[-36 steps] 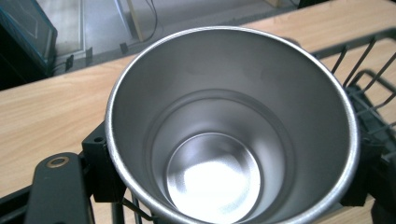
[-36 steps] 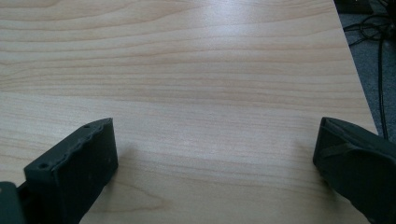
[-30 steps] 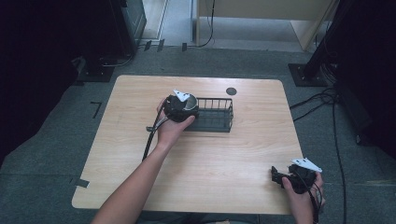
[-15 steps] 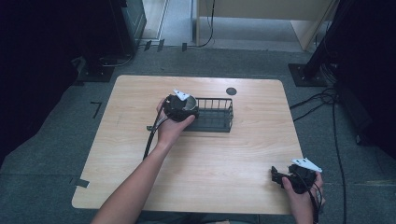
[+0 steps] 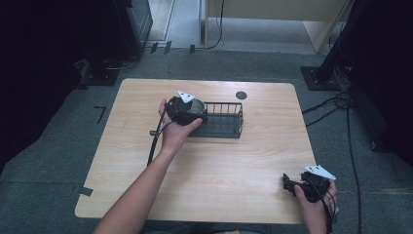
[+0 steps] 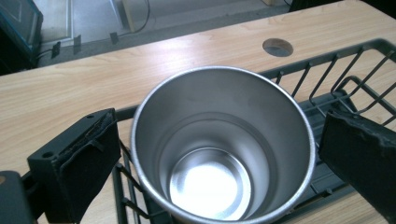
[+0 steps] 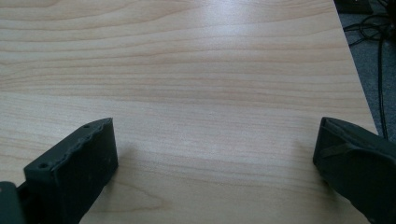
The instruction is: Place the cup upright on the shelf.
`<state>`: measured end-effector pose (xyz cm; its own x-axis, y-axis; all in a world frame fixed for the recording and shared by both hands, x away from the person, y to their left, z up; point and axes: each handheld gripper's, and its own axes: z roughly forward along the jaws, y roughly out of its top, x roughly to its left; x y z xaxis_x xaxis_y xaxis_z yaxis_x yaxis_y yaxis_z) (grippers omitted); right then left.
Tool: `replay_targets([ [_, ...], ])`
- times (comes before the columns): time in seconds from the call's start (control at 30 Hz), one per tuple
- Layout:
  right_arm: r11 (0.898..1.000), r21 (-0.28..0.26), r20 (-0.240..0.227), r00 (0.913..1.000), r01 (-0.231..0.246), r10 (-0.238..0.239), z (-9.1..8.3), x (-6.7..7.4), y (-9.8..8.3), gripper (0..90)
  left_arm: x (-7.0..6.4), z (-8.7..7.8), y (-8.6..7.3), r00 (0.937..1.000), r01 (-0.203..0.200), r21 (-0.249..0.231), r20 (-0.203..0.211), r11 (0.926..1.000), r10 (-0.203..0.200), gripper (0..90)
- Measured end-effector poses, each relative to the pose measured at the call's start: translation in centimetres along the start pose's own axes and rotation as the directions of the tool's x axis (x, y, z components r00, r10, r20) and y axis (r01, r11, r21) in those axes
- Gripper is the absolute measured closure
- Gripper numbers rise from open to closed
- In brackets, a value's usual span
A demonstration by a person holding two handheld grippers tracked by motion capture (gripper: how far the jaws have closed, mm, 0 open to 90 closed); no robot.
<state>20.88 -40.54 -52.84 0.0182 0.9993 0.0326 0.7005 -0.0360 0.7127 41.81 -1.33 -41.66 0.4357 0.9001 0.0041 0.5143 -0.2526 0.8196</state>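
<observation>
The steel cup point(image 6: 223, 149) stands upright in the left end of the black wire basket point(image 5: 221, 119), which lies near the middle of the tabletop point(image 5: 146, 156), a little toward its far side. The left gripper point(image 5: 187, 111) is at this same end of the basket, just above the cup, and a hand point(image 5: 175, 131) holds it from the near side. In the left gripper view its two black jaws stand wide, one on each side of the cup, and a small gap shows between each pad and the cup wall, so the pads do not press on it; the jaws have just been opening. Behind the basket, close to the far edge of the tabletop, there is a round dark hole point(image 6: 277, 47) in the wood. The right gripper point(image 5: 292, 184) rests well apart from the basket, at the near right corner of the tabletop, and its jaws are spread over bare wood with nothing between them.
</observation>
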Motion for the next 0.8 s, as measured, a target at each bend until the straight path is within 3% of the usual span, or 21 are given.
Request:
replay_targets([
  [0.4,1.000,0.000,0.000,1.0000,0.000,0.000,0.0,0.0,0.0,0.0,0.6,-2.9,0.6,0.9994,0.012,-0.041,0.032,0.9991,-0.010,0.0],
  [0.8,1.000,0.000,0.000,1.0000,0.000,0.000,0.0,0.0,0.0,0.0,1.5,-5.2,-0.8,0.9994,0.027,-0.058,0.023,0.9979,-0.026,0.0],
])
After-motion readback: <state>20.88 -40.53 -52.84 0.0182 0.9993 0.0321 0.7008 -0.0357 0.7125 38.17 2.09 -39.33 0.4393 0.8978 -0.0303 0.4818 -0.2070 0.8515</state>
